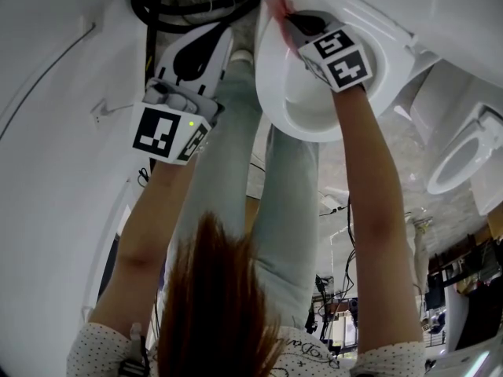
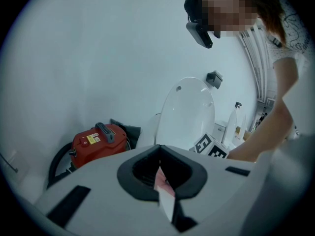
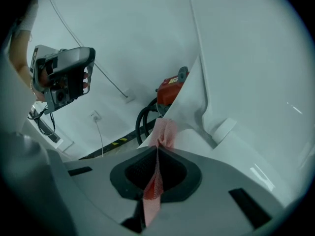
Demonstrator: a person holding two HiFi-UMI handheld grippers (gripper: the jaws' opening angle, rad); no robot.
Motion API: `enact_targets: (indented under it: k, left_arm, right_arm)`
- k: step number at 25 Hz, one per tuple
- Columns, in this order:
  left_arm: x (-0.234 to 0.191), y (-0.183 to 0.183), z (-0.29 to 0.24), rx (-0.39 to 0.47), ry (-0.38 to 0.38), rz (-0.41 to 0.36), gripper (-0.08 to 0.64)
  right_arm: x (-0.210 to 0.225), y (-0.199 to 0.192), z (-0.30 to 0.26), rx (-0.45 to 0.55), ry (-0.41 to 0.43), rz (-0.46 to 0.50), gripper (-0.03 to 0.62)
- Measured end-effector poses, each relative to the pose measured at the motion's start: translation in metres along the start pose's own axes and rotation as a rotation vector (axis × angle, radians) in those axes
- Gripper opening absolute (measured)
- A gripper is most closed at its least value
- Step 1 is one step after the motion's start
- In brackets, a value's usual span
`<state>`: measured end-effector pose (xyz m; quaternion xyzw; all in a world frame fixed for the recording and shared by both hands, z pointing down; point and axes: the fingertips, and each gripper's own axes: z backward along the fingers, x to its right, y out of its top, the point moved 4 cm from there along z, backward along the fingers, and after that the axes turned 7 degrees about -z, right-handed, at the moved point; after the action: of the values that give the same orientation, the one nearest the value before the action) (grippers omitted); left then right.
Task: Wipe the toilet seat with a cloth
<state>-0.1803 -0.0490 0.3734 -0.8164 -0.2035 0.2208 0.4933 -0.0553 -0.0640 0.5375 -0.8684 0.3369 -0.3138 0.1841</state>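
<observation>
Cloth [image 3: 165, 129], pink and meshy, is pinched in our right tool [image 3: 157, 151], whose jaws are closed on it. Its bunched end presses against the white toilet seat [image 3: 199, 141] at the far rim. Our left tool [image 2: 160, 154] hangs clear of the toilet on its left, jaws together on a thin pink-and-white strip [image 2: 166, 195]. Beyond it, a red machine [image 2: 96, 141] sits by the wall.

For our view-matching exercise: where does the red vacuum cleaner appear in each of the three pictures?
Head view: not in it.
Left gripper view: red vacuum cleaner at lower left.
Right gripper view: near centre, partly hidden behind the edge of the toilet.
Shared landmark: the white toilet, in all three.
</observation>
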Motion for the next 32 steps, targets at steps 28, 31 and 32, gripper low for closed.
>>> enact_targets:
  k: [28,31,32]
  left_arm:
    - [0.025,0.0,-0.009,-0.014,-0.037,-0.02,0.003]
    - [0.026,0.0,-0.01,-0.015,-0.037,-0.022,0.004]
    - [0.027,0.0,-0.01,-0.016,-0.037,-0.022,0.003]
  right_arm:
    - [0.056,-0.011,0.044,0.155,-0.129,-0.179,0.02]
    - [0.063,-0.014,0.051,0.17,-0.149,-0.193,0.02]
    - [0.066,-0.016,0.054,0.178,-0.156,-0.205,0.02]
